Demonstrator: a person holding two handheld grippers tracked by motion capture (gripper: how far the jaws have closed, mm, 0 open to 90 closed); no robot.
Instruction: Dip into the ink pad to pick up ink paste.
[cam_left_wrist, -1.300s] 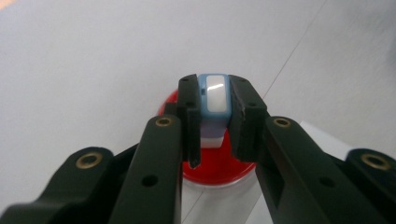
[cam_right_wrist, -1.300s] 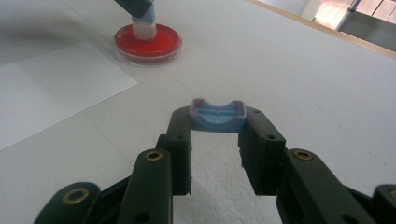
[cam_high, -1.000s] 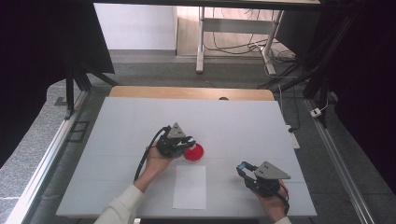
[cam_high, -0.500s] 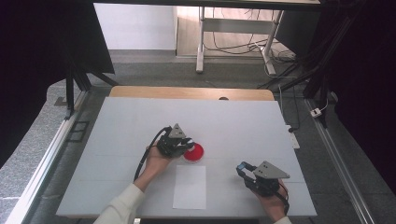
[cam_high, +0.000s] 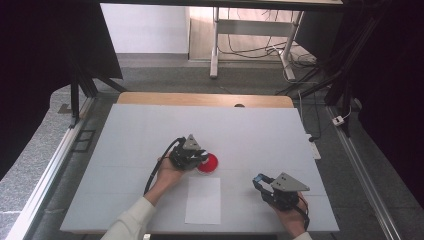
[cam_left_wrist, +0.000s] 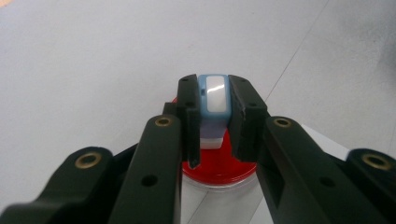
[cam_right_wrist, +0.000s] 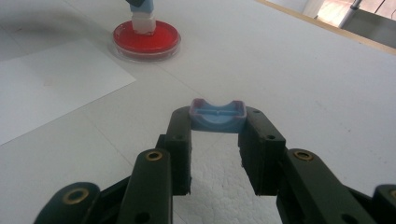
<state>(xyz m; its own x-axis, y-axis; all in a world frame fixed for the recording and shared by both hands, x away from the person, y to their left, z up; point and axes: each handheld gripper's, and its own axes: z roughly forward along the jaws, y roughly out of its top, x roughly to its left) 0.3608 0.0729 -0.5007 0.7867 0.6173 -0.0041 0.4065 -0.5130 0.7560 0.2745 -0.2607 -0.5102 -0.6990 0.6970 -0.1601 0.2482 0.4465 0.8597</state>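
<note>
We hold a small stamp (cam_left_wrist: 213, 105) in our left hand-held gripper (cam_left_wrist: 213, 122). The stamp has a light blue body with a shiny white window on top and a white block at its bottom. The two black jaws are clamped on its sides. It stands upright on a round red dish (cam_left_wrist: 219, 165), low in the middle of the left gripper view. The dish is flat, smooth and red inside, with a clear plastic rim.

In the high view the dish (cam_high: 208, 163) sits near the middle of the surface (cam_high: 150, 130), just right of the left hand-held gripper (cam_high: 189, 156). A white sheet of paper (cam_high: 204, 200) lies flat just below the dish, near the bottom edge of the surface.

Our right hand-held gripper (cam_right_wrist: 217, 122) is clamped on a light blue cap (cam_right_wrist: 217, 116). The cap is a small hollow box with a curved dip in its rim. In the high view this right hand-held gripper (cam_high: 260, 181) is at the lower right, well apart from the dish.

The surface is white, flat and a bit grainy. Its upper half and its left side are bare, so there is lots of room there. A wooden strip (cam_high: 205, 99) runs along the top edge.
</note>
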